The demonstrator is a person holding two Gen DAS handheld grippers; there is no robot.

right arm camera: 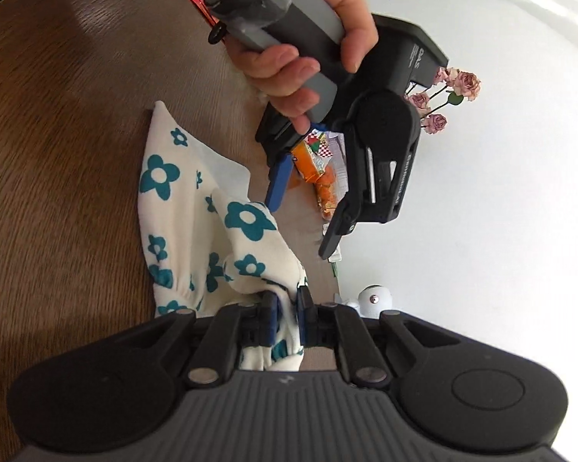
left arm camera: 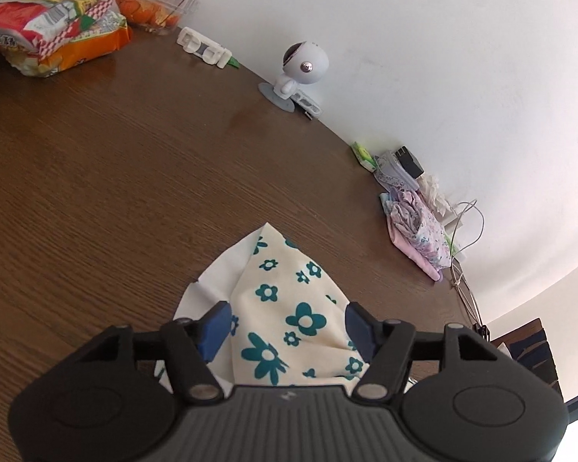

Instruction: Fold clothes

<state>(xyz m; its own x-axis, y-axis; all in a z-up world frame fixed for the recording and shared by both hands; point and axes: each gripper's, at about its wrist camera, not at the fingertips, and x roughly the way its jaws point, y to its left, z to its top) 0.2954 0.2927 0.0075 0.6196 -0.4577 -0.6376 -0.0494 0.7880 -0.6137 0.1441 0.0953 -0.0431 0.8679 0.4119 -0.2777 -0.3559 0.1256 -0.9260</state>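
Note:
A cream garment with teal flowers [left arm camera: 289, 308] lies crumpled on the brown wooden table [left arm camera: 96, 173]. In the left wrist view my left gripper [left arm camera: 287, 329] is open, and its blue pads [left arm camera: 214, 331] stand wide on either side of a fold of the cloth without pressing it. In the right wrist view the garment [right arm camera: 196, 200] rises from the table to my right gripper [right arm camera: 287, 317], which is shut on a bunched edge of it. A hand [right arm camera: 289, 65] holds the left gripper [right arm camera: 304, 211] just above the cloth's far side, jaws apart.
Snack packets [left arm camera: 54, 34] and a clear box of orange food [left arm camera: 146, 4] sit at the far left by the white wall. A white astronaut figure [left arm camera: 300, 69], a pile of pink and lilac cloth [left arm camera: 420, 227] and cables line the wall edge. Pink flowers [right arm camera: 454, 88] stand behind.

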